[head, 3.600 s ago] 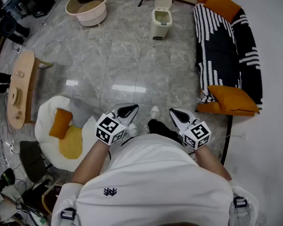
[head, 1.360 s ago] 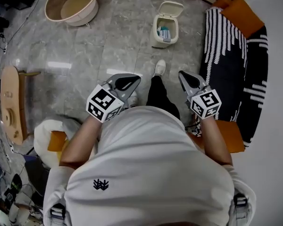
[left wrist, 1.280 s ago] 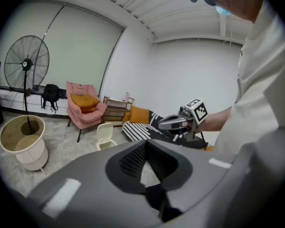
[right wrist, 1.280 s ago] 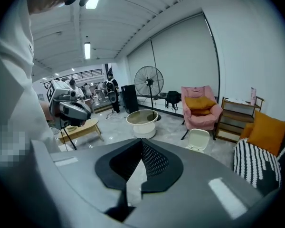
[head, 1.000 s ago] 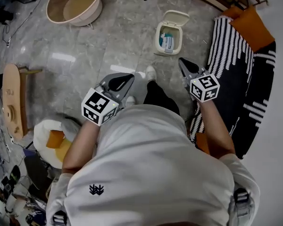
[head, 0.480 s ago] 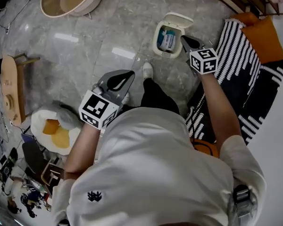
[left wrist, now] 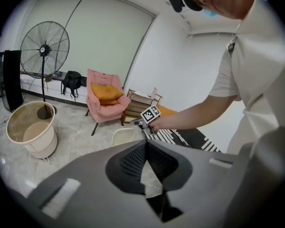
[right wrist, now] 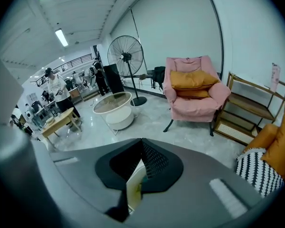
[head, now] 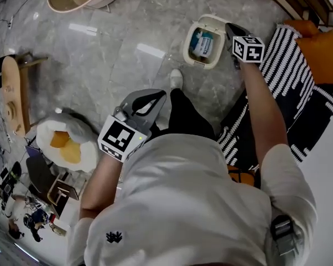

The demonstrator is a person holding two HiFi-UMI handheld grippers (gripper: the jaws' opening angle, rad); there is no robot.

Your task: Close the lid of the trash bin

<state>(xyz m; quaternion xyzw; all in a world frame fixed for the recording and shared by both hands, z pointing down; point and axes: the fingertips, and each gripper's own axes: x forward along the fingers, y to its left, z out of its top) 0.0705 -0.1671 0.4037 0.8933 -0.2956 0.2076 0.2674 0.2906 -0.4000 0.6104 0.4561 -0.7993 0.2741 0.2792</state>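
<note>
The cream plastic trash bin (head: 188,39) was found open on the floor, and its raised lid (right wrist: 134,186) was best nudged forward by the right tongs (head: 232,29), pressed together beside it like the left tongs (head: 155,96).

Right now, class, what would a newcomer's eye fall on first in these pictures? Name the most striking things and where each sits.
The open trash bin stands at top centre with a blue packet inside, and the right gripper is at its raised lid. To its right lies a black-and-white striped sofa with an orange cushion. The left gripper hangs by the person's waist.
</note>
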